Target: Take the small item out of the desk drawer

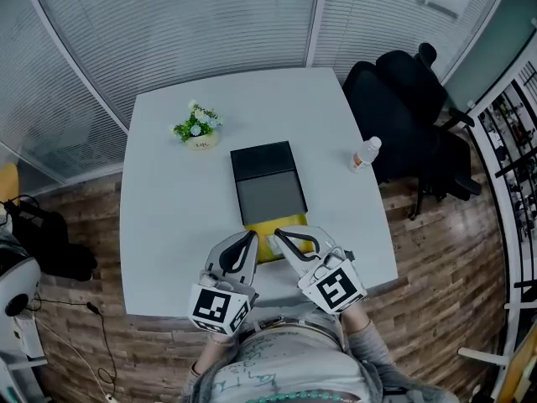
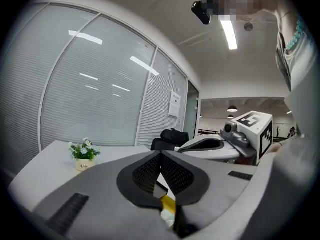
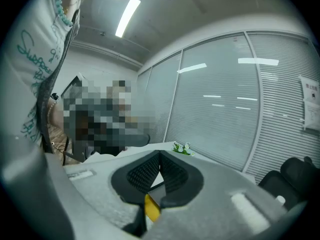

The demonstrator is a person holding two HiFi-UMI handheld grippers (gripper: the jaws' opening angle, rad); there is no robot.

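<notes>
A black desk drawer unit (image 1: 263,160) lies in the middle of the white table (image 1: 168,217), with its grey drawer (image 1: 270,196) pulled out toward me. A yellow piece (image 1: 289,225) shows at the drawer's near end; I cannot tell what it is. My left gripper (image 1: 250,236) is shut, its tips just left of the yellow piece. My right gripper (image 1: 279,234) is shut too, tips over the yellow piece's near edge. In the left gripper view the pads (image 2: 150,171) meet, with yellow (image 2: 168,205) showing below them. The right gripper view shows closed pads (image 3: 145,173) above yellow (image 3: 151,207).
A small potted flower (image 1: 198,130) stands at the table's far left. A water bottle (image 1: 365,154) stands near the right edge. A black office chair (image 1: 407,99) is beyond the right corner. Glass walls with blinds enclose the far side.
</notes>
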